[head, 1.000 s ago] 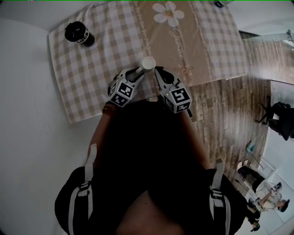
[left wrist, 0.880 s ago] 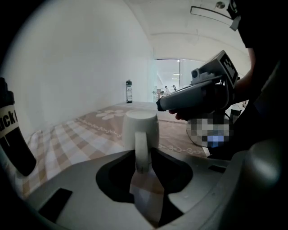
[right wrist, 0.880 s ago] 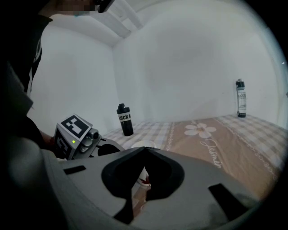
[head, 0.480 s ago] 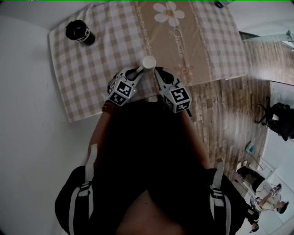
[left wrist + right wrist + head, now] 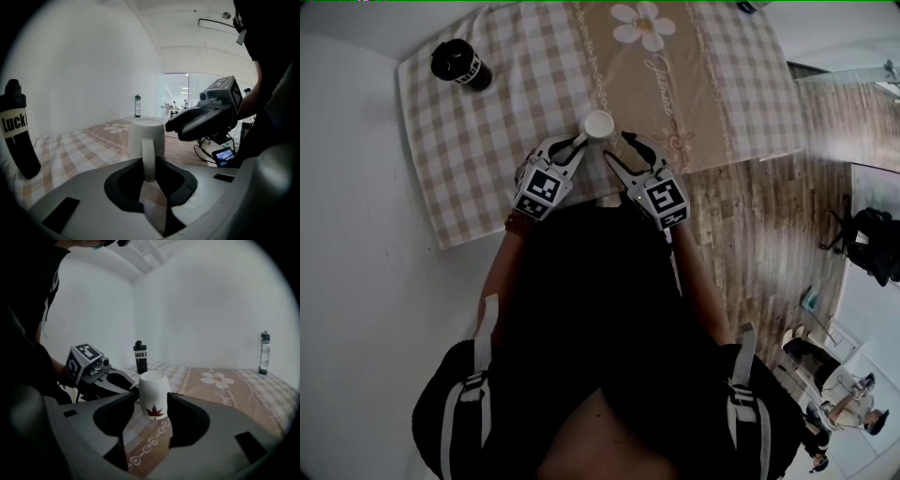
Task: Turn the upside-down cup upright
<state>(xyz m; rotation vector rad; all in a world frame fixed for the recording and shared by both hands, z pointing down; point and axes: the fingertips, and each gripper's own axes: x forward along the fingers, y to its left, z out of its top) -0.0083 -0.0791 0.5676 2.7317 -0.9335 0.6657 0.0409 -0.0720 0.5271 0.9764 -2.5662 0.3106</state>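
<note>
Cup (image 5: 599,124) sits mouth-down, base up, on the cloth-covered worktop (image 5: 478,159) near its front edge, w/ both tongs at it. Left tongs (image 5: 577,142) pinch the handle (image 5: 148,159): the left gripper view shows the loop running down into the narrow gap btw the jaws. Right tongs (image 5: 619,148) are opening. The cup body stands btw the jaws, leaf print toward that camera, pads apparently just off the wall, not squeezing. Black bottle (image 5: 461,67) is well apart at the far left corner, so no obstacle.

Step in hand, as I read it, is the flip via the handle grip. To do it well:
- Hold the pinch firm, since a thin loop can swivel in the jaws.
- Get the right tongs clear of the wall before lifting.
- Raise until the rim clears the cloth, roll the wrist approx. half a turn & set down flat.
</note>
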